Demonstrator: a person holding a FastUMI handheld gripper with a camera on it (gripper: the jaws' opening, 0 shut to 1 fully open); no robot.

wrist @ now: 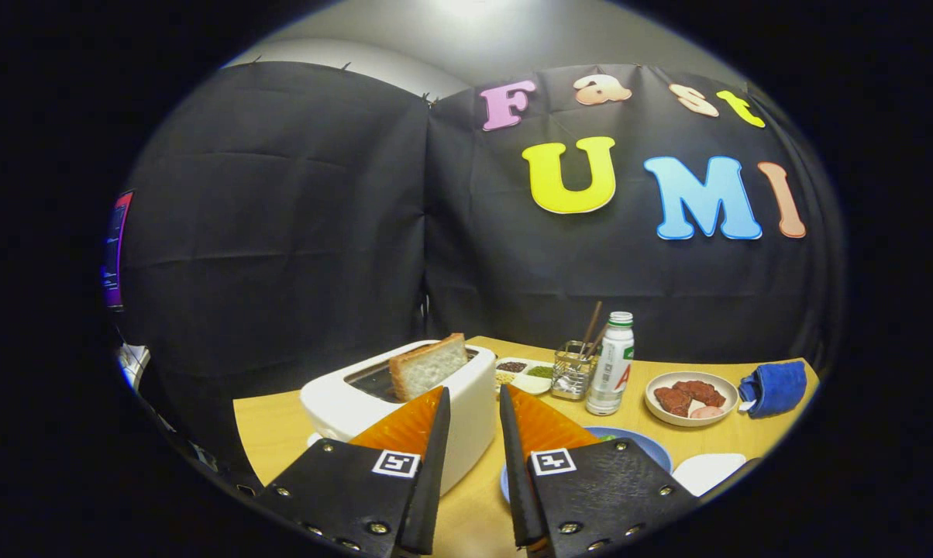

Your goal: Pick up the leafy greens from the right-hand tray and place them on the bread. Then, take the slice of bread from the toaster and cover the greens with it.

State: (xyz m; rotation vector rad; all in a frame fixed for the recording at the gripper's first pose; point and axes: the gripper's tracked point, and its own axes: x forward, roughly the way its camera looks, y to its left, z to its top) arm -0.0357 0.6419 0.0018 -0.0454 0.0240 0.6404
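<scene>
A white toaster (373,407) stands on the wooden table (273,434), just ahead of my left finger. A slice of bread (429,366) sticks up tilted out of its slot. My gripper (474,403) hangs above the table with its fingers apart and nothing between them. Behind my right finger lies a blue plate (646,446), mostly hidden, with a bit of green (607,437) showing at its rim. A white tray or plate (707,470) peeks out to the right of it.
Beyond the fingers stand a white bottle (611,364), a wire holder with sticks (574,368), a divided condiment dish (525,372), a bowl of meat slices (691,397) and a blue cloth (775,387) at the table's right edge.
</scene>
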